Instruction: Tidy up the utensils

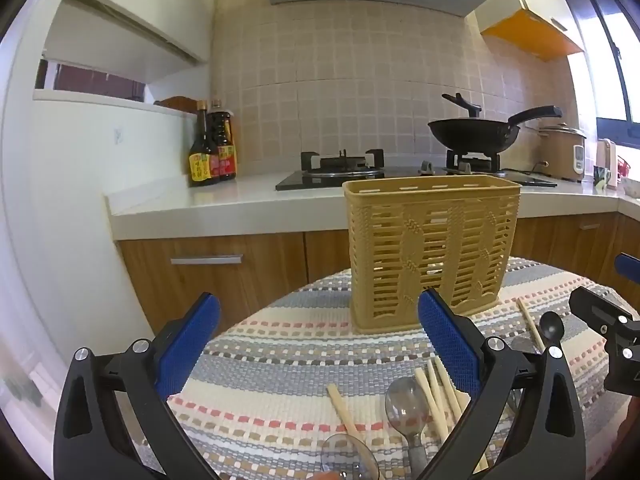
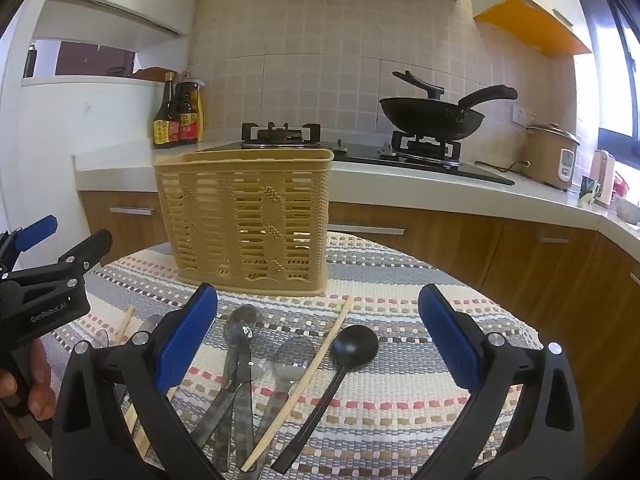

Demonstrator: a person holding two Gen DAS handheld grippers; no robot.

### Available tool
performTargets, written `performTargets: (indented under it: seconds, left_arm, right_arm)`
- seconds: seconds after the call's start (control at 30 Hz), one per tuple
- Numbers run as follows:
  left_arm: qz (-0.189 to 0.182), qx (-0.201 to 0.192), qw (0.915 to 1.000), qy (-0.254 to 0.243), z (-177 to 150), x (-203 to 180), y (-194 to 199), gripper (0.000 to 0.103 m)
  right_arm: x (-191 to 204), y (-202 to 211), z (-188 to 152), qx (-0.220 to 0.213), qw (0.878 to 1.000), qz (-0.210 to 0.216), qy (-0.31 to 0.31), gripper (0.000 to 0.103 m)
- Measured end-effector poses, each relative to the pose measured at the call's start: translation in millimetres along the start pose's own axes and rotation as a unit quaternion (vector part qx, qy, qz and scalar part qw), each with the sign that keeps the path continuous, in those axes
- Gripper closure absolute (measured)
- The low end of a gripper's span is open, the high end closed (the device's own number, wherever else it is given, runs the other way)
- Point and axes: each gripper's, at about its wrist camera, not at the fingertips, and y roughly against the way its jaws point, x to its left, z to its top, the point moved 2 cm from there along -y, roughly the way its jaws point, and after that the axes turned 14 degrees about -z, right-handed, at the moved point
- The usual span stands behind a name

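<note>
— How are the two grippers standing?

— Both spread wide and holding nothing. The left gripper [image 1: 320, 344] hangs over the near edge of the striped cloth [image 1: 280, 364], its blue pads [image 1: 184, 348] well apart, touching no utensil. Under it lie a few wooden chopsticks [image 1: 436, 396] and a clear spoon [image 1: 404, 404], and the right-hand pad sits in front of the holder's lower corner.

— And the other one?

— The right gripper [image 2: 318, 340] is just as open, level and pointing towards the stove. Between its fingers [image 2: 452, 340], down on the cloth, I see a black ladle [image 2: 354, 346], a single chopstick [image 2: 304, 380] lying slantwise beside it, and a bunch of metal spoons [image 2: 240, 364] crossing one another.

— Where is the holder?

— The yellow slotted utensil basket [image 2: 248, 216] stands upright on the cloth at the far side of the worktop, behind all the loose pieces. None of them is touching it.

— Can you see the person?

— Only some fingers [image 2: 38, 384] wrapped round the handle of the left gripper, at the edge of the right wrist view.
</note>
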Motion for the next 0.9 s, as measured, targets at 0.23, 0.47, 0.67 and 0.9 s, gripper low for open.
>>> performTargets:
  seconds: [0.23, 0.47, 0.67, 0.9]
  left_arm:
    - [-0.002, 0.000, 1.0000, 0.005, 2.2, 2.3, 2.2, 0.007]
    - [0.000, -0.001, 1.0000, 0.005, 3.1, 2.2, 2.2, 0.007]
    - [-0.001, 0.001, 1.0000, 0.001, 1.8, 1.1, 1.8, 0.007]
    - [0.001, 0.000, 1.0000, -0.005, 1.1, -1.2, 2.0, 0.007]
  right_arm:
    - [2.3, -2.0, -1.5, 0.001, 1.000, -0.005, 0.007, 0.007]
    - [3.9, -2.5, -3.4, -0.004, 1.000, -0.005, 0.011, 0.007]
    - [4.2, -3.3, -5.3, -0.001, 1.000, -0.004, 0.011, 0.007]
    - [7.1, -3.1, -7.1, -0.004, 1.000, -0.004, 0.018, 0.007]
